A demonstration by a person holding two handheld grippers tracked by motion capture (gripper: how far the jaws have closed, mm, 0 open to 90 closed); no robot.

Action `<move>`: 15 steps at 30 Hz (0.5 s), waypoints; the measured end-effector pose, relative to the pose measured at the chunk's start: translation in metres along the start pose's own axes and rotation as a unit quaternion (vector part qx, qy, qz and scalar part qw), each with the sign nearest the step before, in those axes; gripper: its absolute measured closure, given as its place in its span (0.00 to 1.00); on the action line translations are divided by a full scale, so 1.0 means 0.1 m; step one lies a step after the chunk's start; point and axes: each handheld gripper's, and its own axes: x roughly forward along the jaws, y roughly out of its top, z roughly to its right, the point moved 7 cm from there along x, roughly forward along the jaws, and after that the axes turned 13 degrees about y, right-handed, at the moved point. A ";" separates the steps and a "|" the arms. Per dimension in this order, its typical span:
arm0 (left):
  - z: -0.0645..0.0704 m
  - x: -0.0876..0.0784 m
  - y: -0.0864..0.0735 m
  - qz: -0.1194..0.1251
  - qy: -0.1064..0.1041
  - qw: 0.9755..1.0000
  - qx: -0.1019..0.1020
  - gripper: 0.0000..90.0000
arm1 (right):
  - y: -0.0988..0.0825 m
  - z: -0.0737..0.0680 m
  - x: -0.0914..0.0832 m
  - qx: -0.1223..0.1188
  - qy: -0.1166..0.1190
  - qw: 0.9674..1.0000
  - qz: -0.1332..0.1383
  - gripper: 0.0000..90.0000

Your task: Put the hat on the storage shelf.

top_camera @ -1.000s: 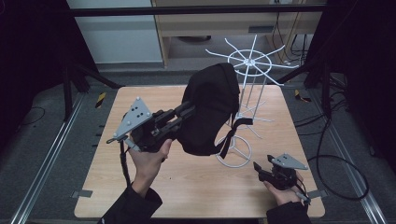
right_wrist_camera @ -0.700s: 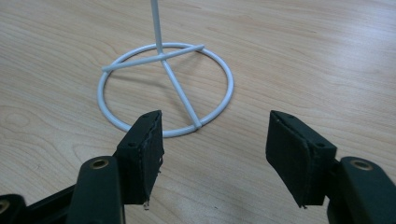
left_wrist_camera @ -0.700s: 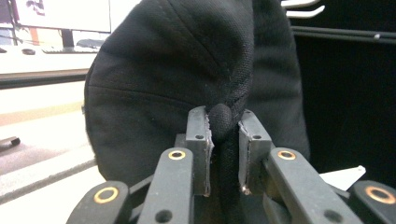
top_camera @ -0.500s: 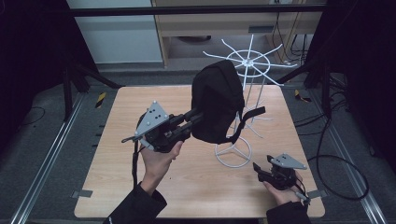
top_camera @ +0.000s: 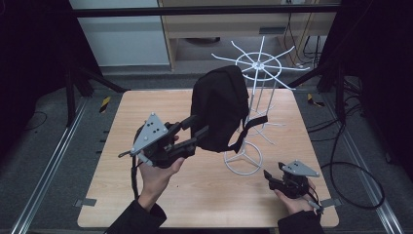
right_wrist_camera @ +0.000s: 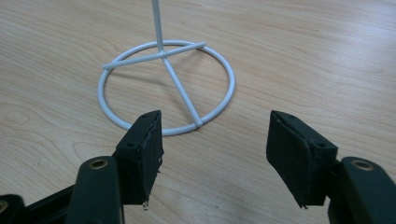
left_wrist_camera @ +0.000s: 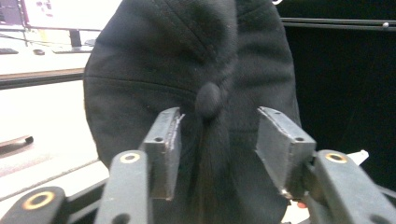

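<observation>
Left claw (top_camera: 195,135) has just been opening, jaws now spread on either side of the black cap (top_camera: 217,108) with the pads off the cloth. The cap hangs on the white rack (top_camera: 256,90). Right claw (top_camera: 269,176) sits open on the desk (top_camera: 122,122), near the rack's ring base.

My wooden table, with one wire stand on it

The table (top_camera: 122,195) in front of me is pale wood with rounded corners, set on a grey floor (top_camera: 39,161) between metal rails. Directly on it stands a white wire rack (top_camera: 253,97): its round ring base (right_wrist_camera: 166,88), crossed by two thin rods, sits flat on the wood right of the middle, nearer my edge than the far one, with a slim post rising from it.
</observation>
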 end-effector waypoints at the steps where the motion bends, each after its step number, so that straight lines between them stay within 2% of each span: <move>1: -0.02 -0.04 -0.01 0.000 0.004 1.000 0.003 0.50 | 0.00 0.00 0.00 0.001 0.000 1.000 0.000 0.40; 6: -0.11 -0.18 -0.09 -0.006 0.018 1.000 0.002 0.42 | 0.00 -0.01 0.00 0.006 0.001 1.000 0.000 0.40; 7: -0.17 -0.25 -0.15 -0.013 0.028 1.000 0.004 0.41 | 0.00 -0.01 0.00 0.007 0.001 1.000 0.001 0.40; 12: -0.37 -0.41 -0.36 -0.025 0.052 0.998 -0.003 0.38 | 0.00 0.00 0.00 0.008 -0.001 1.000 0.001 0.38; 15: -0.52 -0.49 -0.56 -0.045 0.072 0.996 -0.006 0.37 | 0.00 0.00 0.00 0.008 -0.002 1.000 0.003 0.37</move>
